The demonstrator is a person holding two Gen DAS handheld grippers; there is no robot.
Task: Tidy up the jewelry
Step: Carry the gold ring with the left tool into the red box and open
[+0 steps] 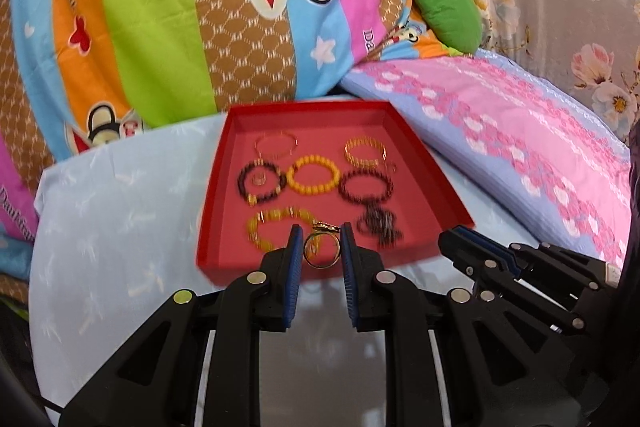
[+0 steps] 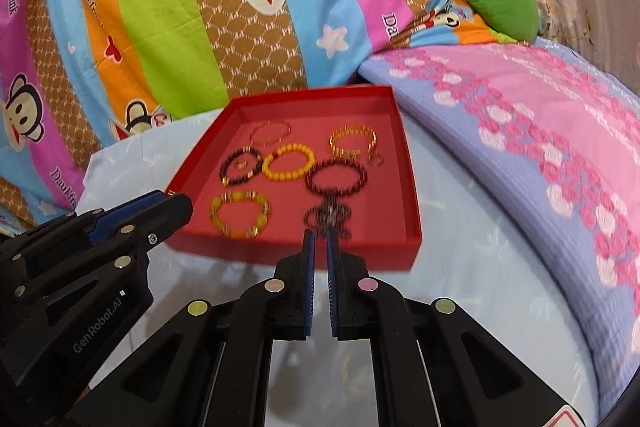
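Observation:
A red tray (image 1: pixel 436 183) lies on a pale blue cloth and holds several bead bracelets, among them a yellow one (image 1: pixel 314 174) and a dark one (image 1: pixel 366 187). My left gripper (image 1: pixel 320 239) is shut on a gold ring (image 1: pixel 320 247) just above the tray's near edge. My right gripper (image 2: pixel 321 239) is nearly closed with nothing between its pads, at the tray's (image 2: pixel 408 183) near edge, close to a dark beaded piece (image 2: pixel 328 217). Each gripper shows in the other's view: the right (image 1: pixel 460 239), the left (image 2: pixel 172 203).
A striped monkey-print quilt (image 1: pixel 200 7) rises behind the tray. A pink and lilac pillow (image 1: pixel 520 135) lies to the right, with a green cushion (image 1: pixel 446 7) behind it. The blue cloth (image 1: pixel 112 207) spreads left of the tray.

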